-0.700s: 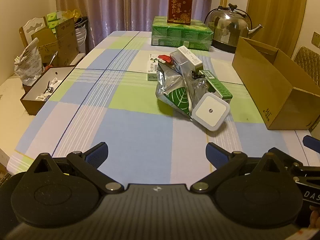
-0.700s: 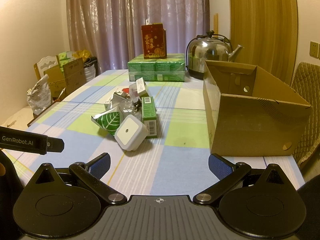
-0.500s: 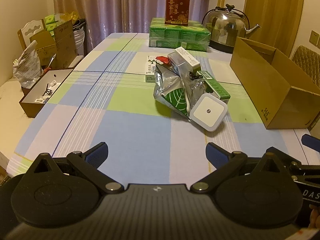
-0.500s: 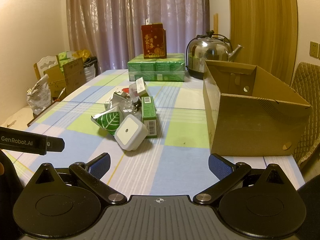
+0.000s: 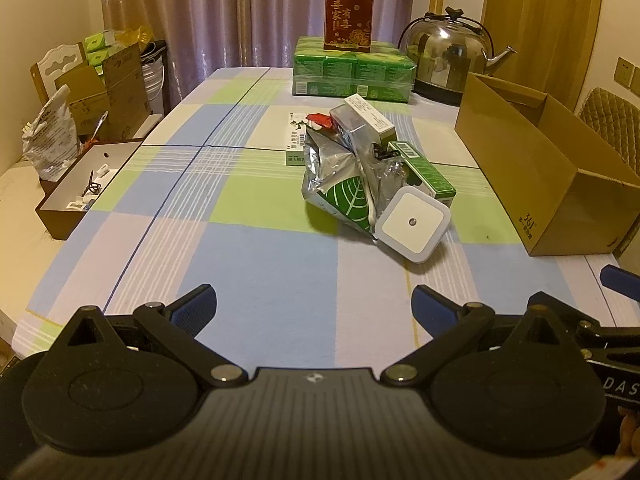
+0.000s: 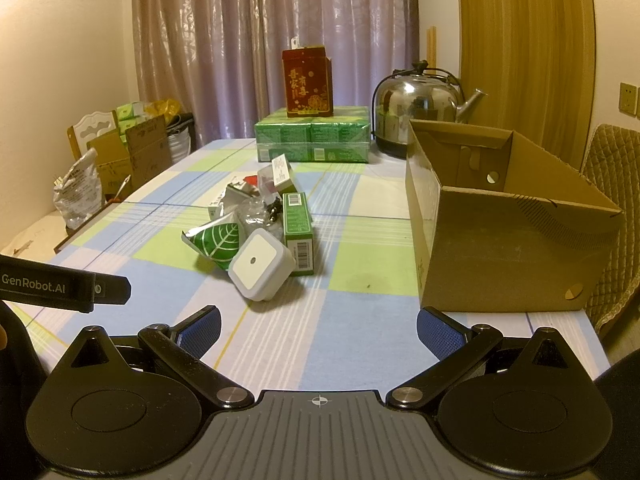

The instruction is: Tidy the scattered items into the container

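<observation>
Two wrist cameras look low along the checked table (image 5: 248, 264) from its near edge toward the curtains; both share the central pile and the cardboard box (image 6: 500, 248), nearer in the right view.

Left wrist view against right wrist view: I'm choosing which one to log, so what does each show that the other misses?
Only the left wrist view shows the contents of the open brown tray at the table's left edge, and the white medicine box with green print in full.

Only the right wrist view shows the inside of the open brown cardboard box, its holed end wall, and the black GenRobot-labelled gripper body.

Both show the square white night light, the silver leaf-print pouch, the long green carton, the steel kettle, and open, empty jaws.
</observation>
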A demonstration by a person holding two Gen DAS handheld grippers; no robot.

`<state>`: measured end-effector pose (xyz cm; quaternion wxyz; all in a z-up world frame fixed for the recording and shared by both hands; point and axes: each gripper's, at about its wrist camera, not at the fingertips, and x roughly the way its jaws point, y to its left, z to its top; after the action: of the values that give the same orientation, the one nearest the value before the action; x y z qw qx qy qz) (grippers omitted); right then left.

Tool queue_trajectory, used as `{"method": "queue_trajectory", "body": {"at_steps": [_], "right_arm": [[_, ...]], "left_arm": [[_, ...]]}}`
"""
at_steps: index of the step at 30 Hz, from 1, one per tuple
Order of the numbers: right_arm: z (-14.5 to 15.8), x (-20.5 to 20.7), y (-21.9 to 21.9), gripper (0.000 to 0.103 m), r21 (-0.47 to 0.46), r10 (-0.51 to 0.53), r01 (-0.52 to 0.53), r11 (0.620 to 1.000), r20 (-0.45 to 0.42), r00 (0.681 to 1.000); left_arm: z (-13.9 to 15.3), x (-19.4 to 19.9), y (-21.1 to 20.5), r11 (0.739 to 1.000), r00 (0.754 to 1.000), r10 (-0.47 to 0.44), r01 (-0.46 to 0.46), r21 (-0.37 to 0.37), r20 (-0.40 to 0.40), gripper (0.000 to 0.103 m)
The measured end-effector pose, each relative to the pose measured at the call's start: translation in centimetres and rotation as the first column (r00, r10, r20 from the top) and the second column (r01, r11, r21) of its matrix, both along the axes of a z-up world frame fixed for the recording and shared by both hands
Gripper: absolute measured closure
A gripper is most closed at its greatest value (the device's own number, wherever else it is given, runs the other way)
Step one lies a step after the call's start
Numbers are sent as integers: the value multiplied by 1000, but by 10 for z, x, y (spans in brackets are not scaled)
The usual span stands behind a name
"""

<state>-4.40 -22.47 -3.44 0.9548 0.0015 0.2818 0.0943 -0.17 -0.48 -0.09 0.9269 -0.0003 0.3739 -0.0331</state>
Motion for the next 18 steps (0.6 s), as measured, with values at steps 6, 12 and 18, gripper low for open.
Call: {"method": "queue_trajectory", "body": {"at_steps": [6, 12, 18], "right_arm": [[0, 0, 0, 2, 0, 1, -1, 1000, 0, 1000], [0, 0, 0, 2, -1, 4, -4, 1000, 2, 1000], [0, 1, -1, 2, -5, 11, -10, 1000, 8, 1000]], "left_arm": [[1, 0, 1, 1000, 1000, 1, -1, -13, 9, 1], [3, 0, 2, 1000, 1000, -5, 5, -22, 16, 1], [3, 3, 3, 1000, 1000, -16, 16, -22, 7, 1]]}}
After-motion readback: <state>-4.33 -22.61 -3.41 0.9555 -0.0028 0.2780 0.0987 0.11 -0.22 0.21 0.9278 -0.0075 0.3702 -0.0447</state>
